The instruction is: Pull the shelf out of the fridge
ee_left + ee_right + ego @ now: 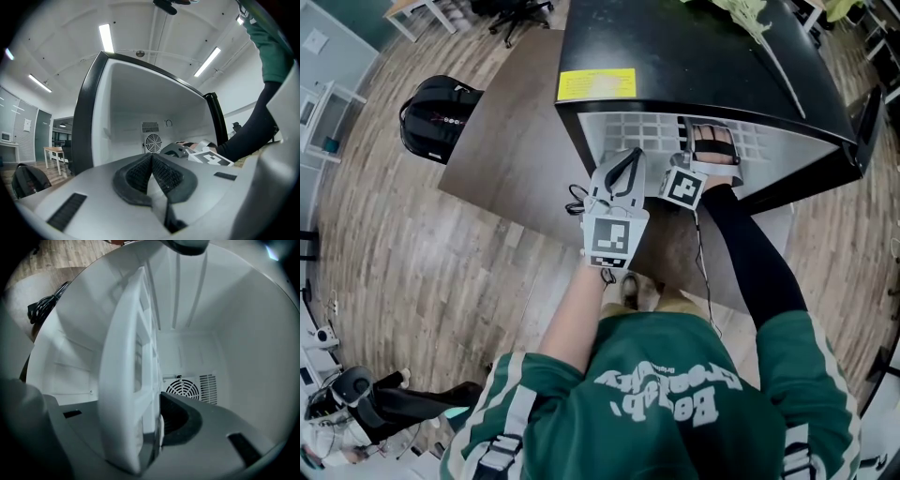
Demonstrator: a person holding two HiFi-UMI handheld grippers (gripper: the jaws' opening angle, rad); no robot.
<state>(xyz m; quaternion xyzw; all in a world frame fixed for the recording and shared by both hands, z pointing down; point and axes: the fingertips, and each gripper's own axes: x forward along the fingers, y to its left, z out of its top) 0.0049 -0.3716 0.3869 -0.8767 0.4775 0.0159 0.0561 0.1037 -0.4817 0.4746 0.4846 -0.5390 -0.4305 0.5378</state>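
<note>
Fridge interior [229, 333], shelf [124, 371] in right gripper [152, 427]

Setting: open-plan office or lab room, not a home. You stand at a black fridge [694, 56] set on a grey mat [511, 141] over a wood-plank floor [394, 244]. Left of the fridge, a black backpack [439, 117] lies on the floor. Beyond its far-left corner stand a castor office chair [517, 14] and a white worktop [417, 11]. Further left: white shelving [323, 117] and a teal wall [347, 14]. Above the fridge, long strip lights [106, 38]. To its left are what look like glazed partitions [14, 112] and another worktop [55, 152].
</note>
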